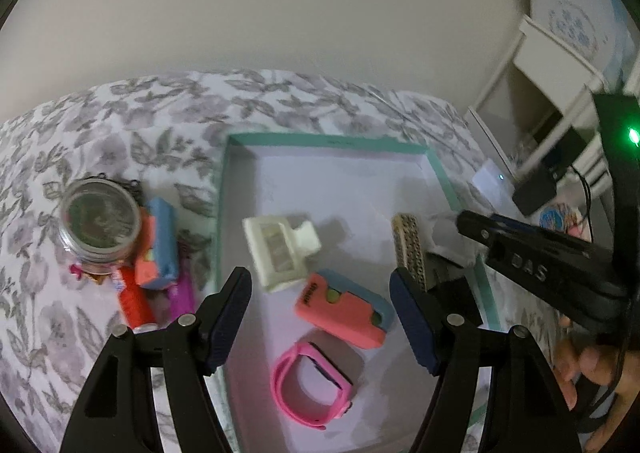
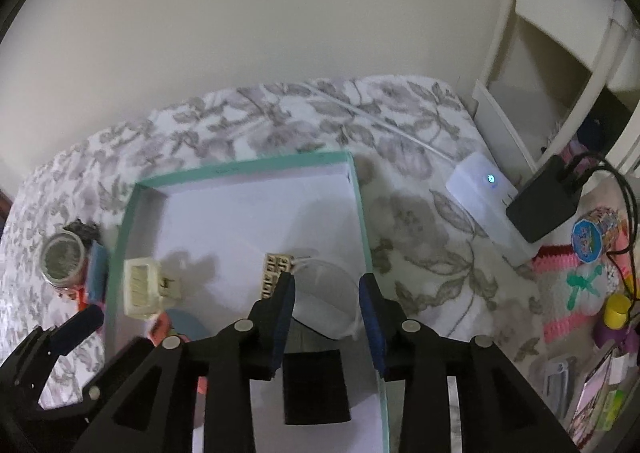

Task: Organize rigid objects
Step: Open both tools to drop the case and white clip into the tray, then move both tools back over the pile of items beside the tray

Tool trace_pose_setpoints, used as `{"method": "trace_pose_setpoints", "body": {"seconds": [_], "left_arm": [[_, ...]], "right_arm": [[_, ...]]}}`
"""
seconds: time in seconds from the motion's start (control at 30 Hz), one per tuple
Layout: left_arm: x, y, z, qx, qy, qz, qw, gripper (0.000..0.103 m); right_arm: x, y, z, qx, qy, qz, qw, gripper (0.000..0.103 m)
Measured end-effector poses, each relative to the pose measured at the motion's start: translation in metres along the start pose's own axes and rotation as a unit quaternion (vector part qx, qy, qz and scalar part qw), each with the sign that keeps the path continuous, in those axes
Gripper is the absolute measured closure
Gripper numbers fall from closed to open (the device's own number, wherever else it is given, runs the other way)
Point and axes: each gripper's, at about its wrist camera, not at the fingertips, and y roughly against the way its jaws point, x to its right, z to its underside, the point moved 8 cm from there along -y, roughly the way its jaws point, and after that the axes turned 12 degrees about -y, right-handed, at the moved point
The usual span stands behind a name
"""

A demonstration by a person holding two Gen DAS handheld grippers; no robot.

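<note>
Left wrist view: my left gripper (image 1: 320, 317) is spread wide and holds nothing. It hangs over the near part of the box (image 1: 328, 141), which sits on the bed (image 1: 100, 125).

Nearest in the box is the pink watch (image 1: 310, 385), lying flat. Just past it is the red case (image 1: 344, 309); its long side runs from near right to far left. Farther still is the white clip (image 1: 278, 251), long side running near to far.

On the right, the patterned block (image 1: 408, 249) stands on its edge, long side near to far. My right gripper (image 2: 326, 301) is part open, with nothing pinched. The block leans beside its left finger, and I think a bump could tip it over.

Left of the box, the jar (image 1: 100, 221) rests on stacked packets (image 1: 156, 249). A knock there might roll it.
</note>
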Motion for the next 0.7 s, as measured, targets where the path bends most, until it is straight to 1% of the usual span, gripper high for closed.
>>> {"method": "trace_pose_setpoints", "body": {"seconds": [0.03, 0.1, 0.3, 0.37, 0.43, 0.47, 0.5, 0.57, 0.63, 0.7], "left_arm": [[-0.003, 0.002, -0.001, 0.001, 0.005, -0.002, 1.0, 0.03], [-0.014, 0.008, -0.003, 0.003, 0.021, -0.012, 0.9997, 0.03], [-0.034, 0.019, -0.006, 0.01, 0.048, -0.029, 0.9984, 0.03], [-0.038, 0.022, -0.007, 0.012, 0.053, -0.033, 0.998, 0.03], [-0.04, 0.023, -0.007, 0.013, 0.055, -0.036, 0.9977, 0.027], [-0.041, 0.023, -0.007, 0.013, 0.057, -0.039, 0.9975, 0.021], [-0.042, 0.024, -0.007, 0.014, 0.059, -0.044, 0.9972, 0.018], [-0.045, 0.024, -0.007, 0.015, 0.062, -0.048, 0.9968, 0.017], [-0.048, 0.024, -0.006, 0.016, 0.067, -0.055, 0.9961, 0.016], [-0.053, 0.024, -0.005, 0.017, 0.073, -0.065, 0.9951, 0.011]], "right_arm": [[-0.002, 0.003, -0.001, 0.003, 0.002, 0.0, 1.0, 0.059], [-0.004, 0.008, -0.003, 0.009, 0.005, -0.001, 1.0, 0.056], [-0.012, 0.019, -0.006, 0.02, 0.013, -0.007, 1.0, 0.056], [-0.014, 0.02, -0.005, 0.021, 0.016, -0.008, 1.0, 0.053], [-0.015, 0.018, -0.004, 0.02, 0.019, -0.007, 1.0, 0.045], [-0.016, 0.017, -0.004, 0.018, 0.022, -0.007, 1.0, 0.044], [-0.017, 0.016, -0.003, 0.017, 0.025, -0.008, 1.0, 0.042], [-0.02, 0.014, -0.001, 0.015, 0.029, -0.009, 0.999, 0.037], [-0.021, 0.013, -0.001, 0.016, 0.03, -0.01, 0.999, 0.026], [-0.021, 0.012, -0.002, 0.018, 0.03, -0.011, 0.999, 0.021]]}}
